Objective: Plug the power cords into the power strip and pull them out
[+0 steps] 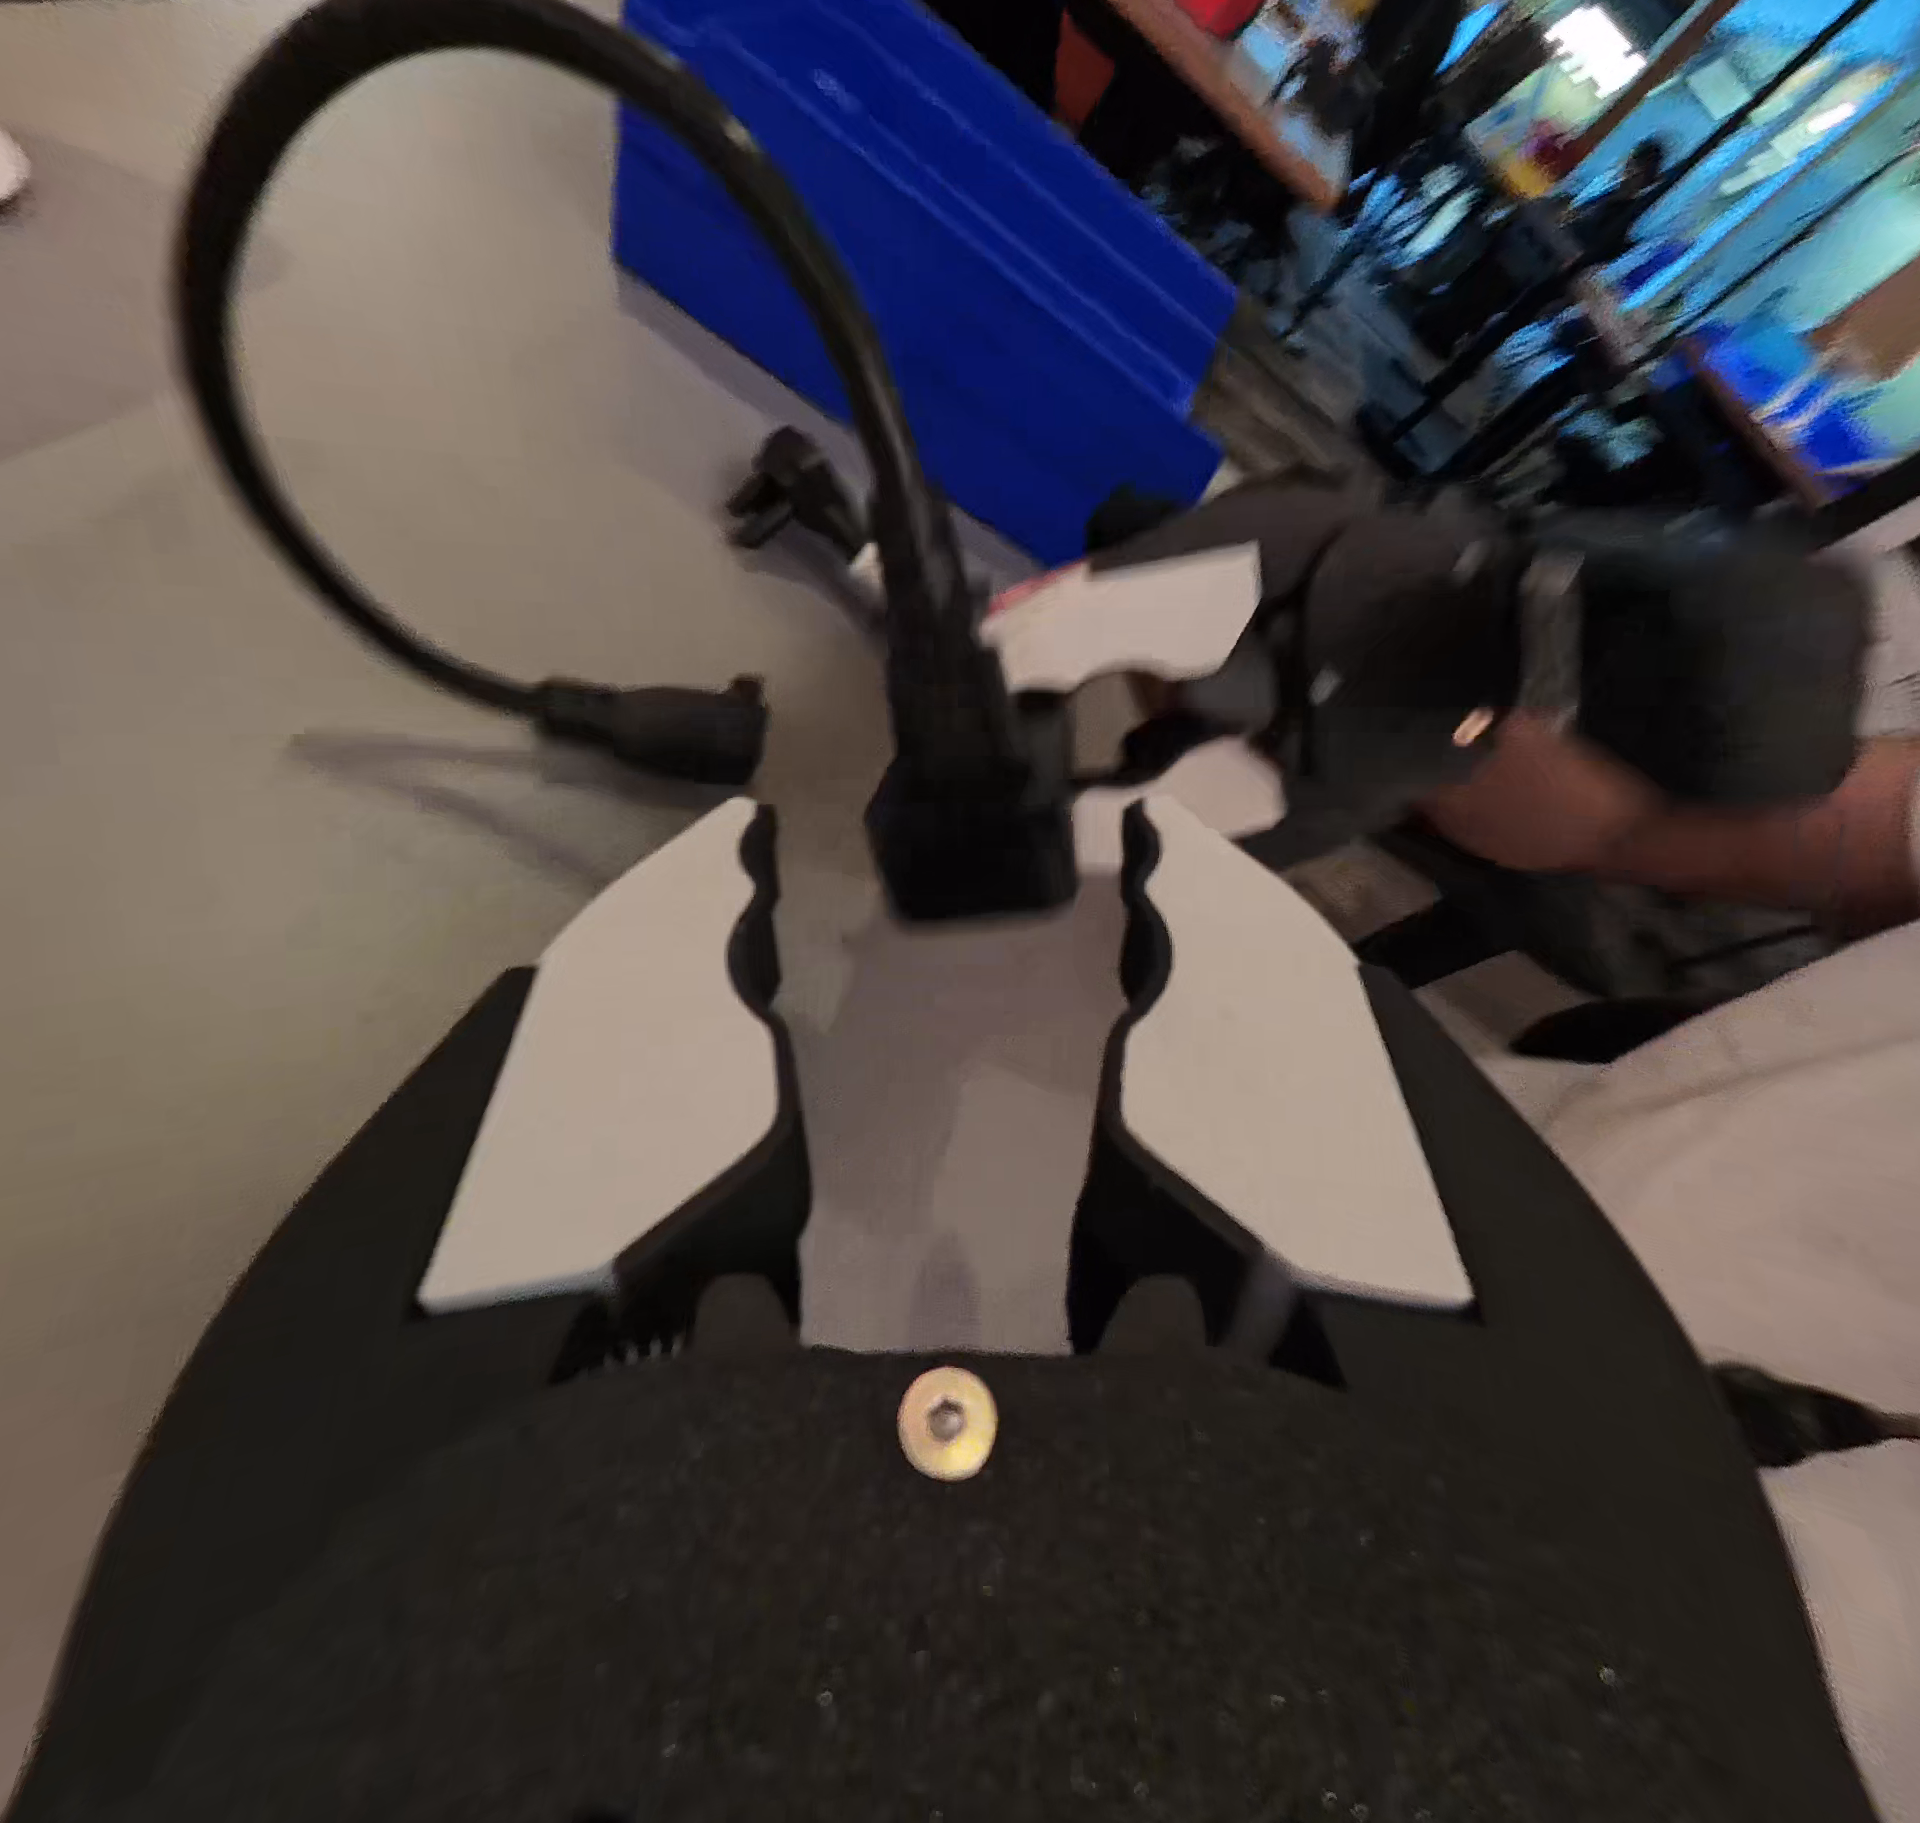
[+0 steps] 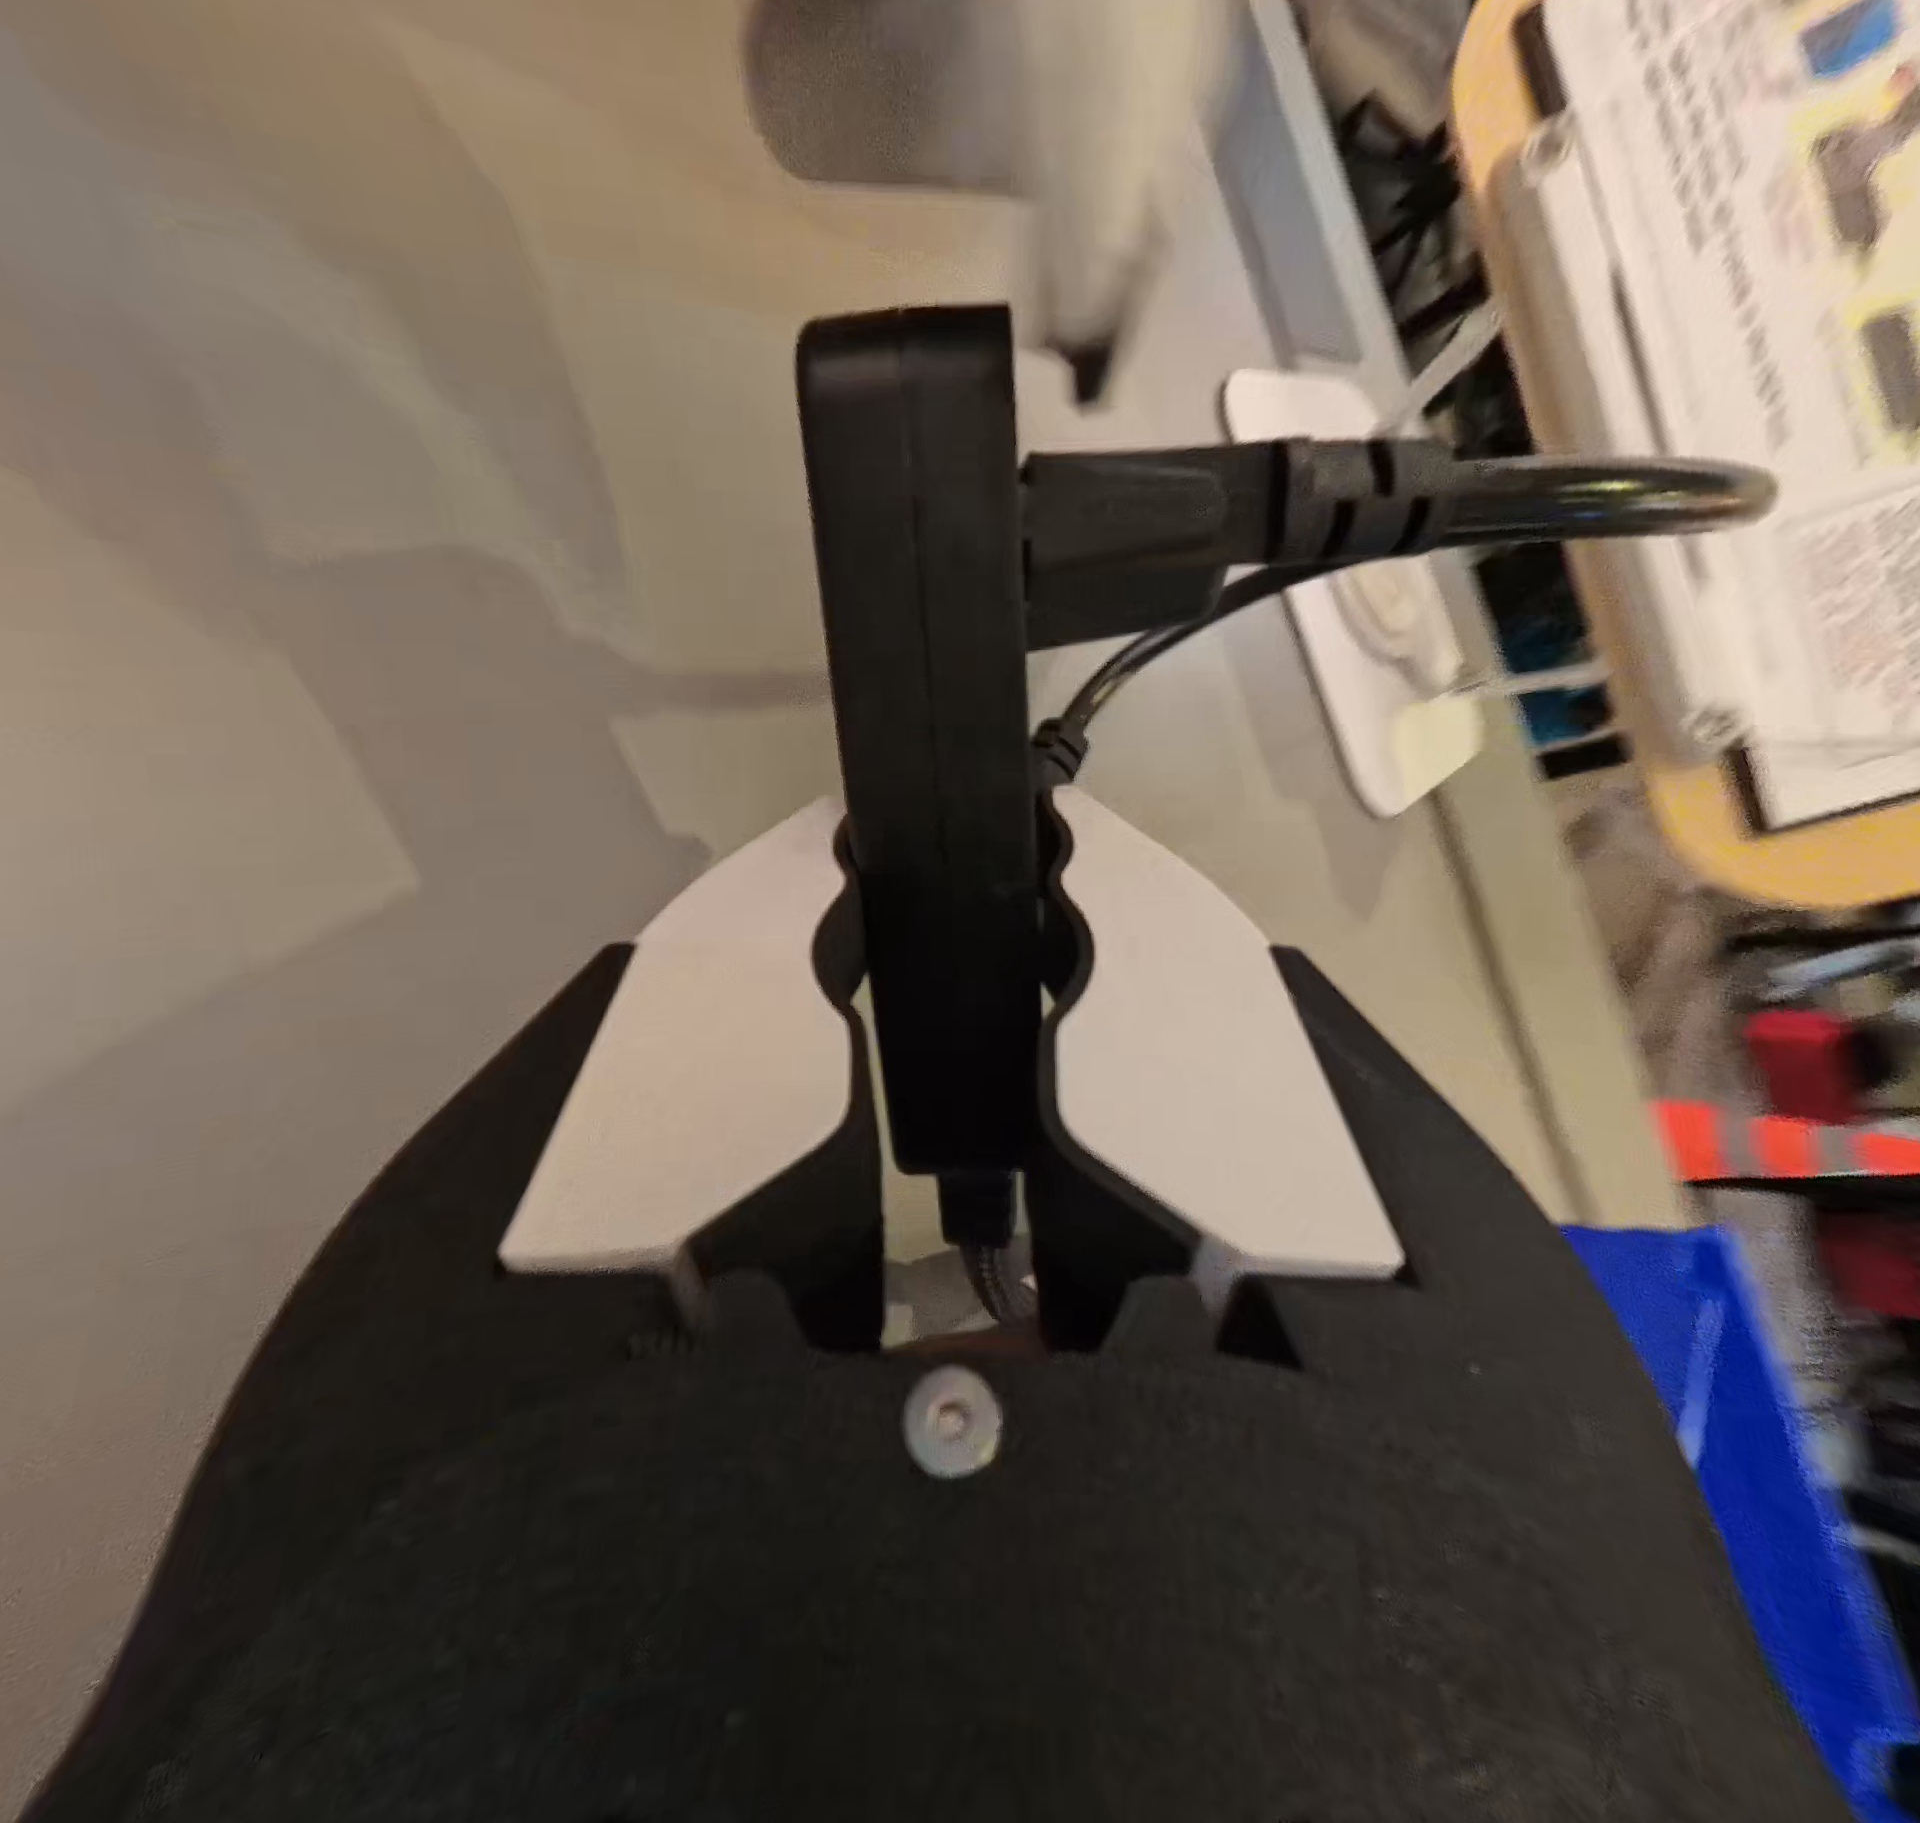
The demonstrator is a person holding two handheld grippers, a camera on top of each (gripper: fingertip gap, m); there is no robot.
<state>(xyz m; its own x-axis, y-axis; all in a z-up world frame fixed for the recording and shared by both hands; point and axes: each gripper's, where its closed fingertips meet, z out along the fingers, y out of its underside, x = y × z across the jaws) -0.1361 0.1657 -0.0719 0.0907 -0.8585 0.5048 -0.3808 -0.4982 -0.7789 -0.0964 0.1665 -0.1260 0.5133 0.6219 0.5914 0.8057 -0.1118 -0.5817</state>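
Two grippers: right (image 2: 951, 838) jaws clamping power strip (image 2: 920, 693) (sockets hidden), left (image 1: 945, 828) jaws agape, empty.

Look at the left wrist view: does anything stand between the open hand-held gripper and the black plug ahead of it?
Nothing visible does. The left hand-held gripper is open, its fingertips flanking the black plug, with only bare grey surface in the gap. The plug's cord arcs up and away to the left, clear of the approach.

Matt black plastic power strip (image 2: 925, 693), glossy cord (image 2: 1621, 495)
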